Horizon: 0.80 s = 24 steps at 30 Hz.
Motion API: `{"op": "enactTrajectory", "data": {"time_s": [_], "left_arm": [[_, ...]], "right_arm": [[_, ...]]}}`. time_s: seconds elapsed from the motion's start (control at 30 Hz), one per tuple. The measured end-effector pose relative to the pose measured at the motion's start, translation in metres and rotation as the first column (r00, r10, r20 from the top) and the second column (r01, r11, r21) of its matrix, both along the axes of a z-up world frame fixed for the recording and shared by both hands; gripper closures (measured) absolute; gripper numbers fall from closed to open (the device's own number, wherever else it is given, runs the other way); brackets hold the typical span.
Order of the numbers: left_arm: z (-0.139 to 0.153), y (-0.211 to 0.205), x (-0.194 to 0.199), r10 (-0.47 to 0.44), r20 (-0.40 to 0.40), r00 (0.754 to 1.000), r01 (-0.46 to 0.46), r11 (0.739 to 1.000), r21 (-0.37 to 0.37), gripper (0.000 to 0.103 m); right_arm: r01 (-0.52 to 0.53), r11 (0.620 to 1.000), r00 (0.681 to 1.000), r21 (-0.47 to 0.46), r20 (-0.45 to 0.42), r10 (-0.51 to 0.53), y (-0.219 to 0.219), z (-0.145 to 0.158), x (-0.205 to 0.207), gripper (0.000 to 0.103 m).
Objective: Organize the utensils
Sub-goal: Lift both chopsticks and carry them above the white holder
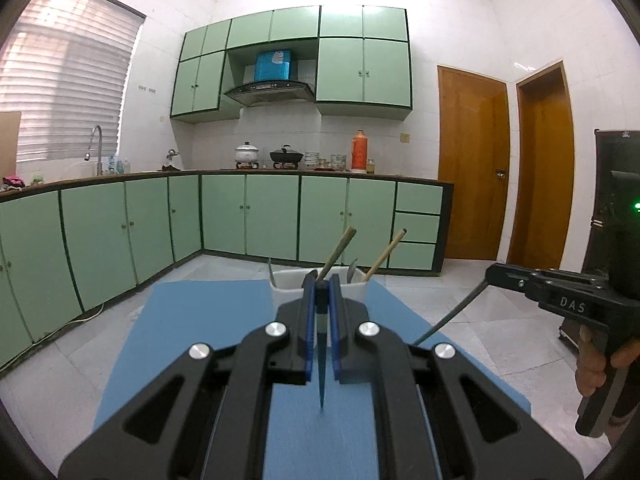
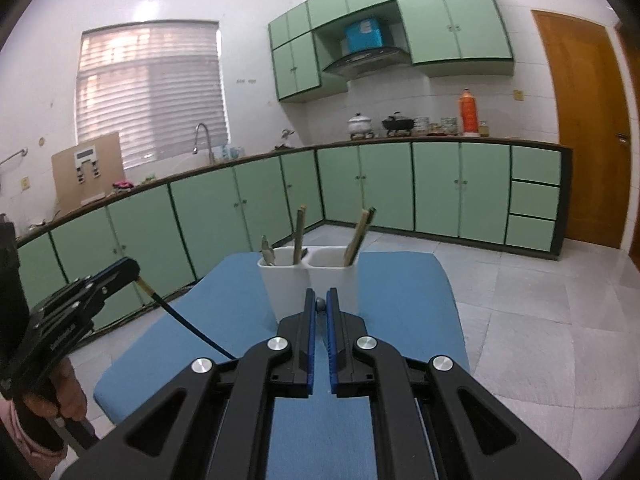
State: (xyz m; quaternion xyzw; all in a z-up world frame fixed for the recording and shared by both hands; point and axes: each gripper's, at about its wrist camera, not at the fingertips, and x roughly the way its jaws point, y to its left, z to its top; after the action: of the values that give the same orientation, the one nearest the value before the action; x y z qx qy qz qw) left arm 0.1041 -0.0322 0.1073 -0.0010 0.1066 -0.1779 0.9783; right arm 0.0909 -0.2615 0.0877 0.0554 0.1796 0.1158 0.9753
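Observation:
My left gripper [image 1: 321, 280] is shut on a dark chopstick [image 1: 322, 380] that hangs tip-down above the blue table top [image 1: 200, 340]. In the right wrist view the same left gripper [image 2: 134, 270] shows at the left, with the chopstick [image 2: 192, 328] slanting down from it. My right gripper [image 2: 319, 294] is shut on a thin grey utensil [image 2: 320, 303], of which only the rounded end shows there. The left wrist view shows that right gripper [image 1: 490, 272] with the utensil [image 1: 448, 314] hanging from it. Beyond both stands a white two-compartment holder [image 2: 280, 280] with chopsticks and metal utensils inside.
The holder [image 1: 288, 290] stands at the far end of the blue top, partly hidden by my left fingers. Tiled floor surrounds the table. Green cabinets [image 2: 436, 188] run along the far walls, and wooden doors [image 1: 472, 160] stand at the right. A person's hand [image 2: 60, 400] grips the left handle.

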Motion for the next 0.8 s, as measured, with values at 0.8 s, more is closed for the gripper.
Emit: {"op": "enactTrajectory", "data": {"time_s": [0.8], "left_arm": [[0.096, -0.002, 0.056, -0.024, 0.097, 0.995, 0.022, 1.000, 0.017, 0.098]], "right_arm": [[-0.165, 0.986, 0.986, 0.001, 0.029, 0.165, -0.004, 0.129, 0.060, 0.098]]}}
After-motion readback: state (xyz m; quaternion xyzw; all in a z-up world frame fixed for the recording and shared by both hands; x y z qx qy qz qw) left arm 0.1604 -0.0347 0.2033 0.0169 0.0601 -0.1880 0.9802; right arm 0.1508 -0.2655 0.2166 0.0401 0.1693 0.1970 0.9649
